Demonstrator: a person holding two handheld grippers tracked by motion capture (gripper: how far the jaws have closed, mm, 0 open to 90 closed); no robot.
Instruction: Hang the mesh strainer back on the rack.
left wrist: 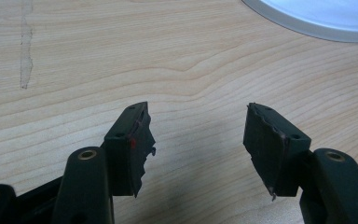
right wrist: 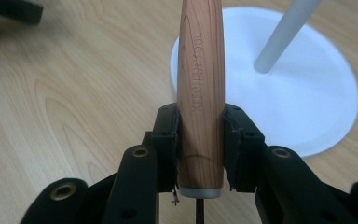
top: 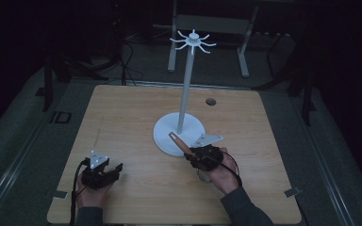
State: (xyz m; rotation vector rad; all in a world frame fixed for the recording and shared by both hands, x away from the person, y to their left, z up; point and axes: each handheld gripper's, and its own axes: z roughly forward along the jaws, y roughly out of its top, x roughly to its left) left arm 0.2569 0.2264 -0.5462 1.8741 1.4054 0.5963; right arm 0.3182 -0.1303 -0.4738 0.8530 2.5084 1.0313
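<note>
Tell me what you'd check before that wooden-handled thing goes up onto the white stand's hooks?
1. Grip: right gripper jaws clamp the wooden handle on both sides: ok.
2. Tool's working end: hidden below the jaws: cannot tell.
3. Hanging hole in the handle: cannot tell.
4. Hooks atop the stand bare: ok.
5. Stand base flat on the table: ok.
6. Left gripper open, off to the side: ok.

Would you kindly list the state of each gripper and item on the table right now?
Left gripper: open, empty, low over the table.
Right gripper: shut on the wooden handle.
Wooden handle: clamped between the jaws, pointing toward the stand.
White stand: upright on its round base, hooks at the top bare.
</note>
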